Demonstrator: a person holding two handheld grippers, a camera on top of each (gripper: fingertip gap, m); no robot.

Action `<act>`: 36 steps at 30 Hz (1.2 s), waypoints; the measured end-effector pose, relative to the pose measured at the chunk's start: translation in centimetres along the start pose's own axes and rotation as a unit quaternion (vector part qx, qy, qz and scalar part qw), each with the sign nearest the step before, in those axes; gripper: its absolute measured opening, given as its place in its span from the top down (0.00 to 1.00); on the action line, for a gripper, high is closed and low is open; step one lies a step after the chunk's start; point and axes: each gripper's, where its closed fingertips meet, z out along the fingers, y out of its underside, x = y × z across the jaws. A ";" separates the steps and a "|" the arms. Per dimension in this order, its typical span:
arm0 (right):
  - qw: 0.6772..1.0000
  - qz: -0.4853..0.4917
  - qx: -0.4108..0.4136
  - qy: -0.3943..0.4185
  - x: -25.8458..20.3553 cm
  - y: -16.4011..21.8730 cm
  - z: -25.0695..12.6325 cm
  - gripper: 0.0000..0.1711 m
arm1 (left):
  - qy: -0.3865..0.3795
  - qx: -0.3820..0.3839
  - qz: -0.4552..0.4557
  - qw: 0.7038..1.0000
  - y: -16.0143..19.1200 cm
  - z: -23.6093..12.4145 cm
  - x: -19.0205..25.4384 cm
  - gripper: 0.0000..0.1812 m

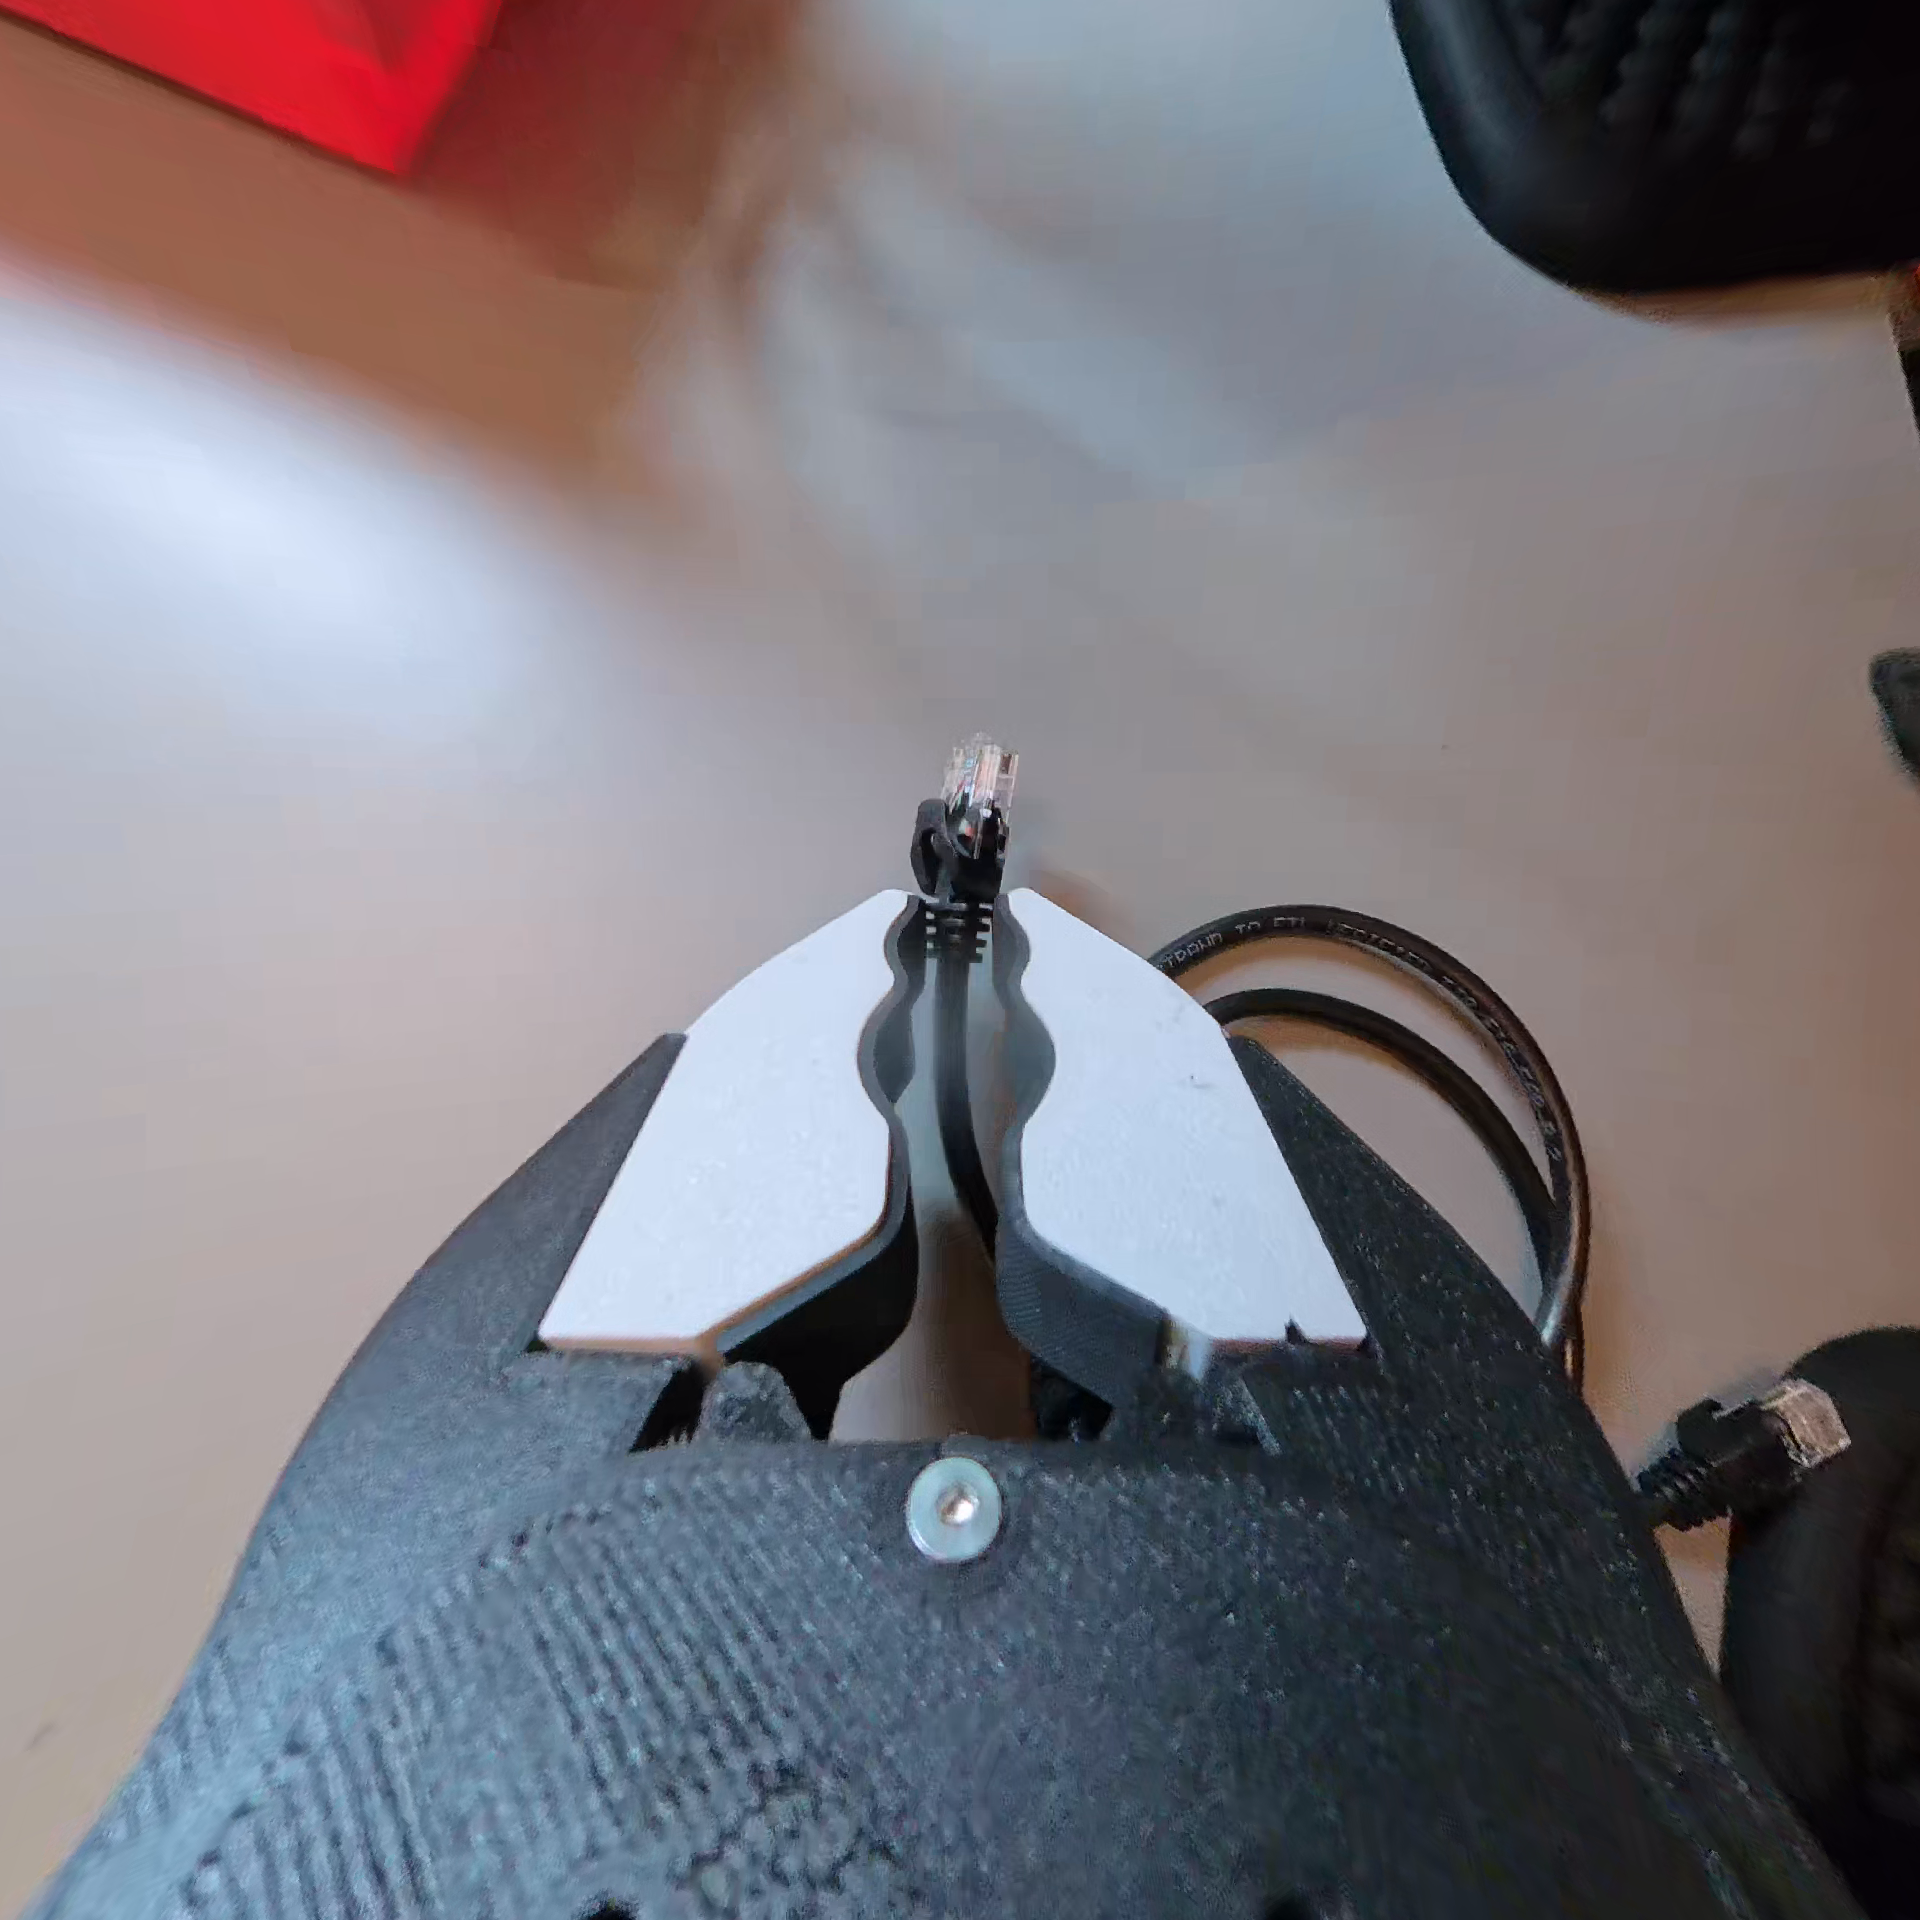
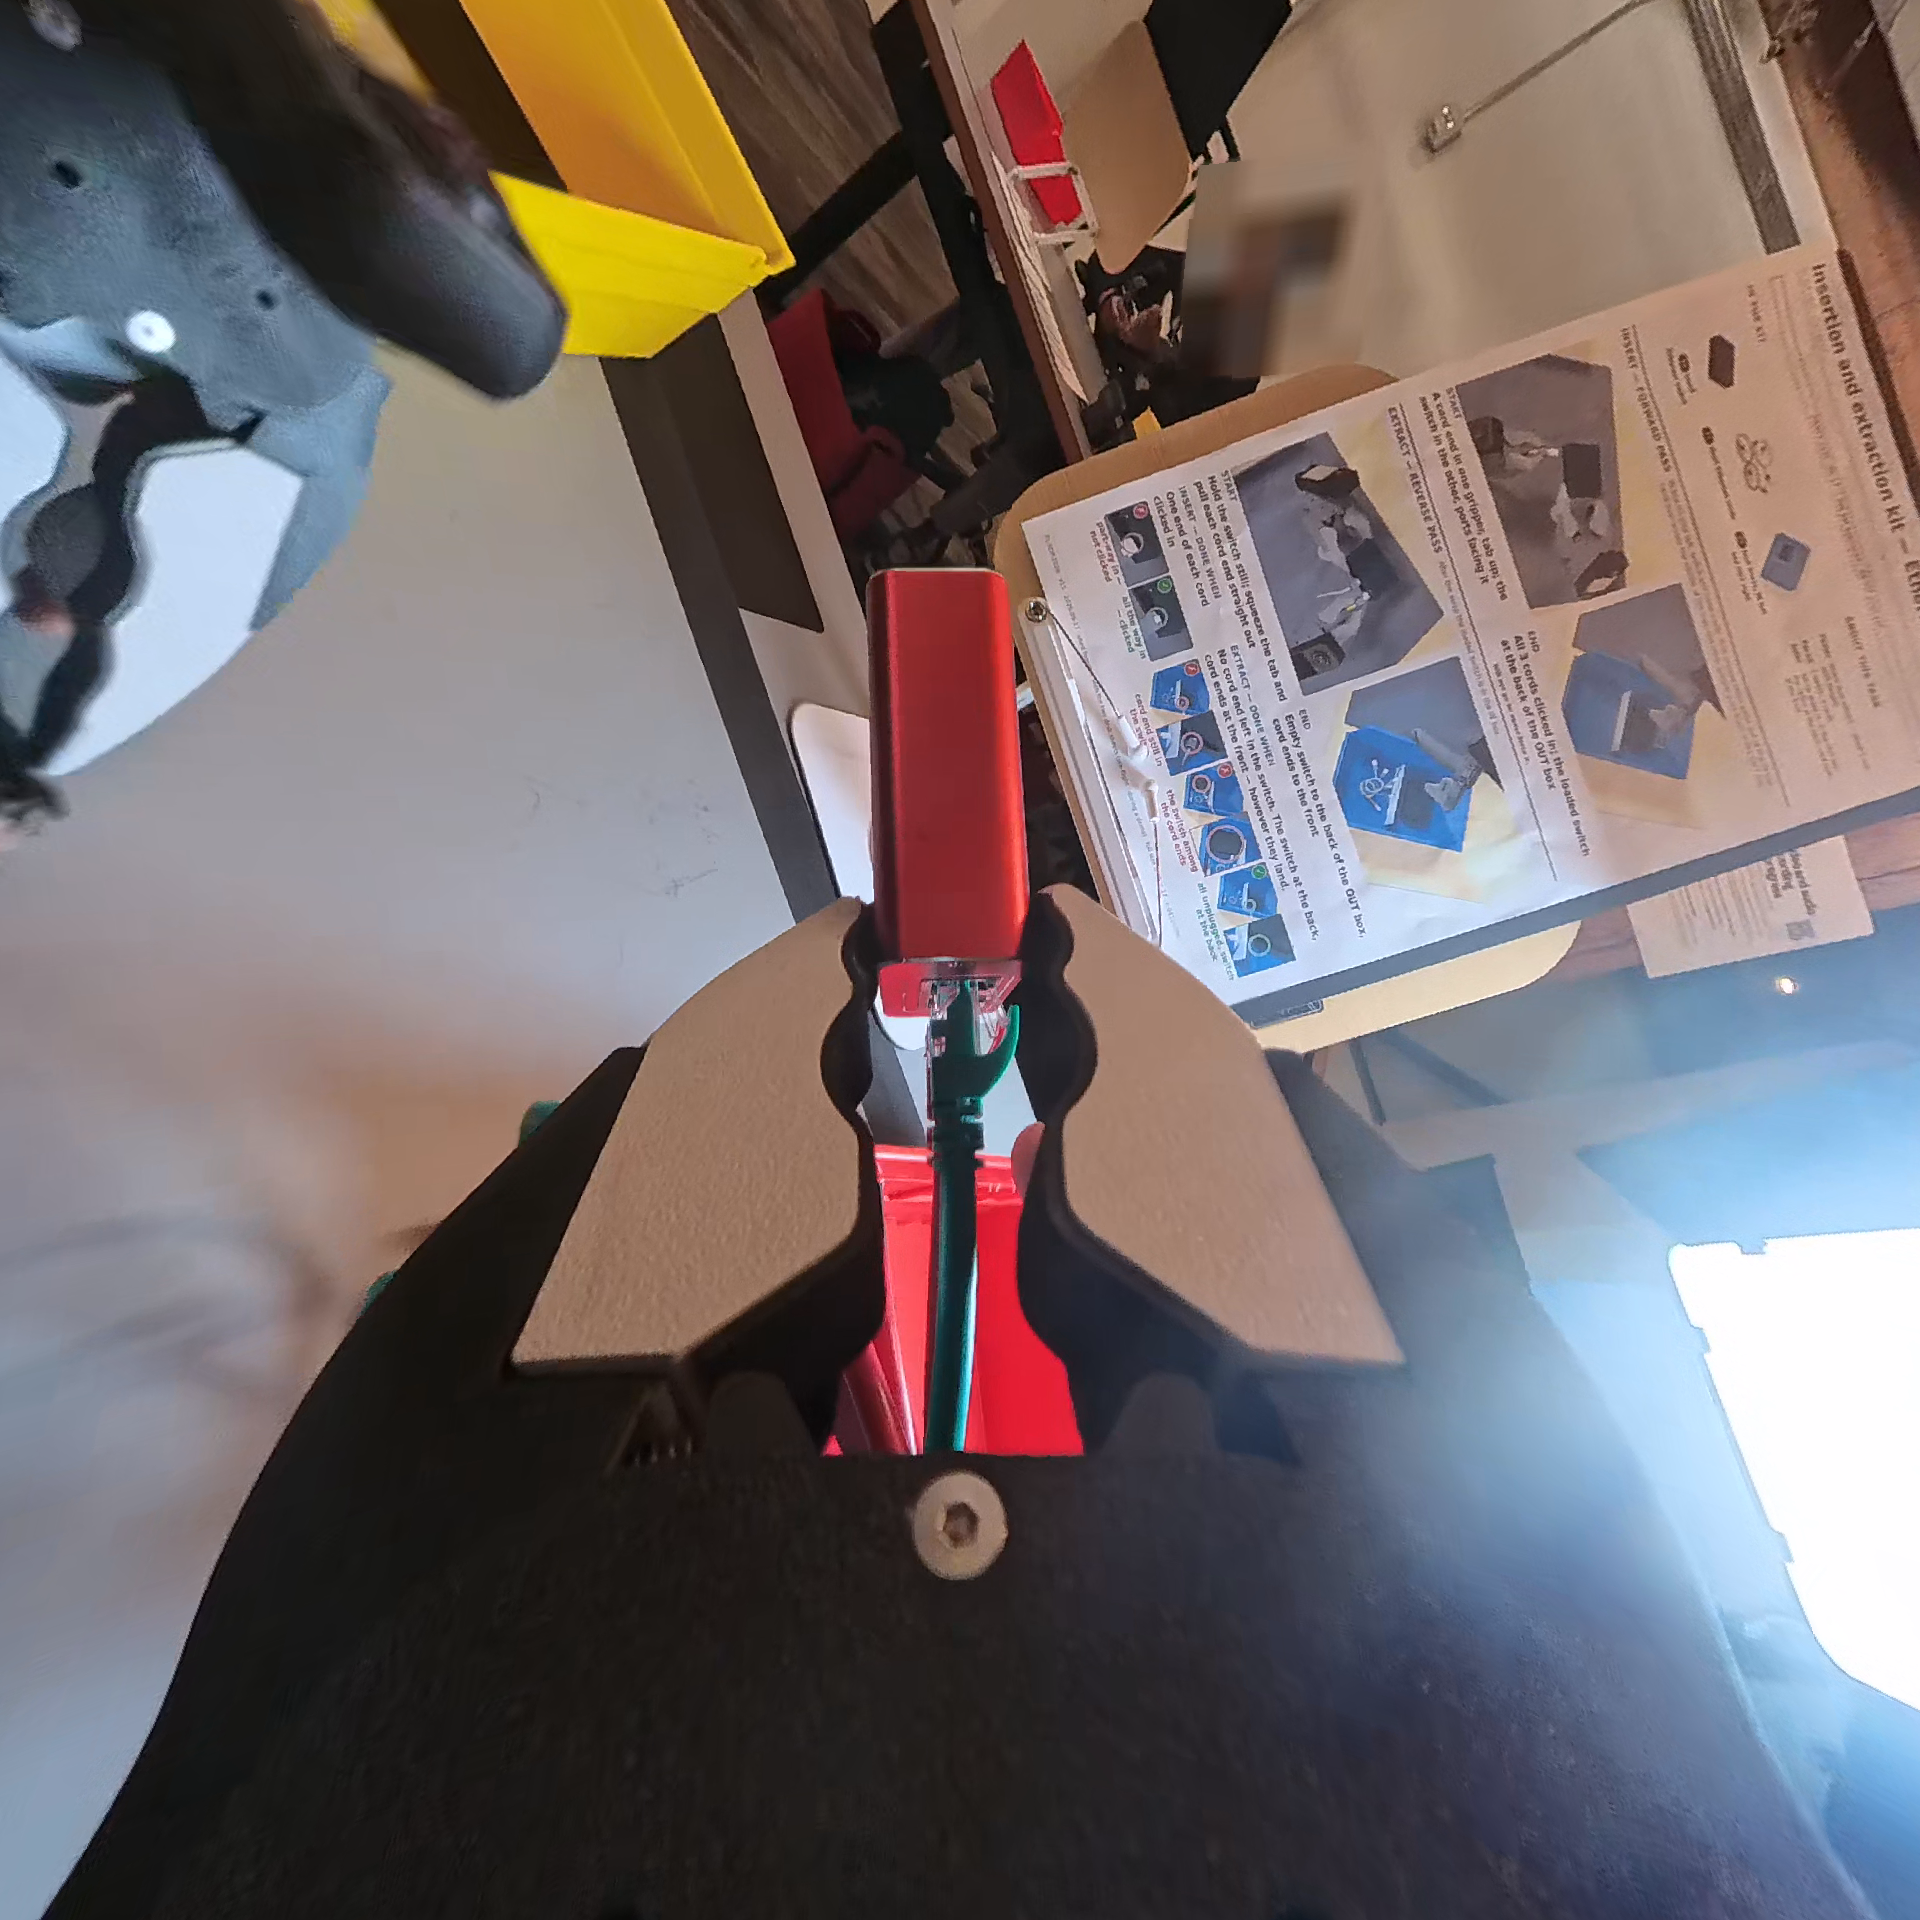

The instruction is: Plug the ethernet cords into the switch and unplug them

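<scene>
In the left wrist view my left gripper is shut on a black ethernet cord, just behind its boot. The clear plug sticks out past the fingertips, above the white table. The cord loops to the right and its other plug lies at the lower right. In the right wrist view my right gripper is shut on a red switch that stands out beyond the fingertips. A green ethernet cord is plugged into the switch's near end and runs back between the fingers. The left gripper shows at the upper left.
A red bin sits at the table's far left corner in the left wrist view. In the right wrist view a yellow bin stands at the table's edge, a red bin lies under the fingers, and an instruction sheet on a board stands to the right.
</scene>
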 end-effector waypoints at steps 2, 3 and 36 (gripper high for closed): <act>1.000 -0.006 0.018 -0.001 -0.2 -0.5 -0.1 0.85 | -0.047 0.028 -0.005 0.999 -1.2 -2.5 -1.0 0.93; 1.000 -0.008 0.029 -0.003 -0.4 -0.8 -0.2 0.85 | -0.072 0.037 -0.004 0.997 -2.0 -4.1 -1.3 0.93; 0.961 -0.225 0.125 -0.099 -12.0 -7.6 2.4 0.85 | -0.169 -0.142 0.011 0.975 -0.7 -11.7 1.3 0.94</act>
